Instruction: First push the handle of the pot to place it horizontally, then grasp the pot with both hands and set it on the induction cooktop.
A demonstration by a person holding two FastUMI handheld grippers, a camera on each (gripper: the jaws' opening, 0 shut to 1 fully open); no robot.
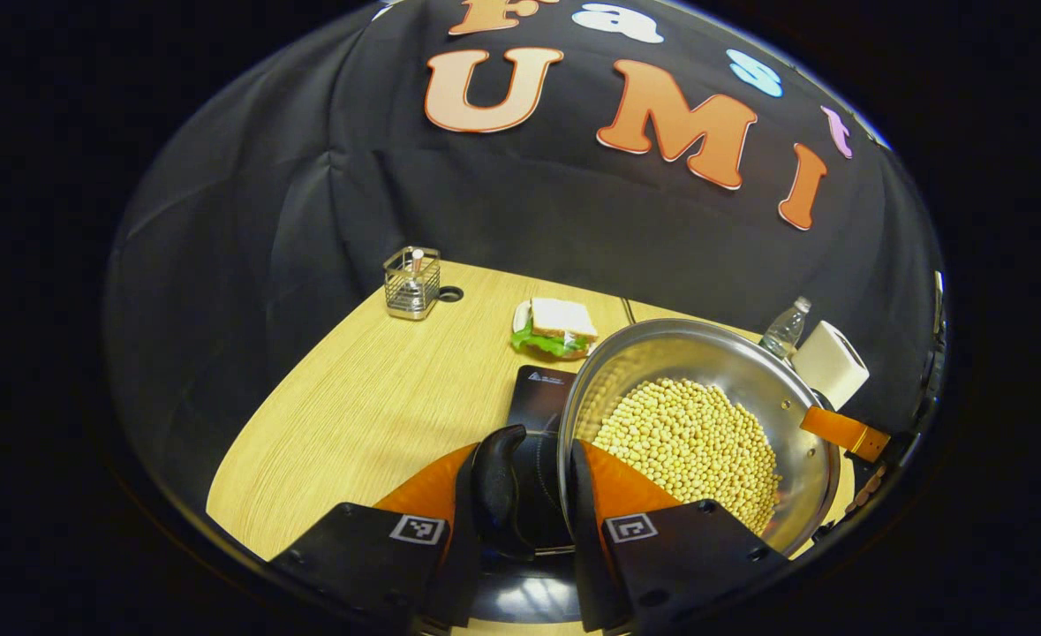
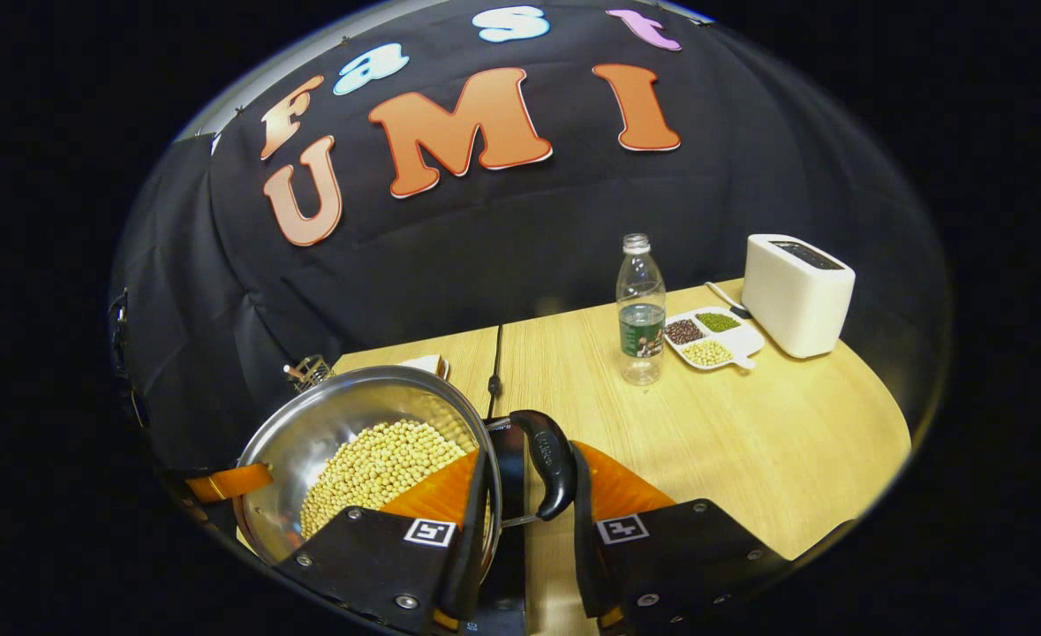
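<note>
Both grippers clamp the pot (image 1: 705,424) by opposite side handles: the left gripper (image 1: 533,495) at lower centre of its view, the right gripper (image 2: 529,486) likewise, keeping it level over the induction cooktop (image 1: 542,397) on the surface (image 2: 732,424) so the beans stay in.

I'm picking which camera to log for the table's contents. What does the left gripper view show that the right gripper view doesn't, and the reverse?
Left gripper view: a round cable hole in the table beside the wire caddy.
Right gripper view: a divided dish of beans between bottle and toaster.
Shared: pot of soybeans, sandwich, caddy, bottle, toaster, dark cooktop, and each view's own claw, left claw and right claw, closed across the pot's rim and a black handle.
</note>
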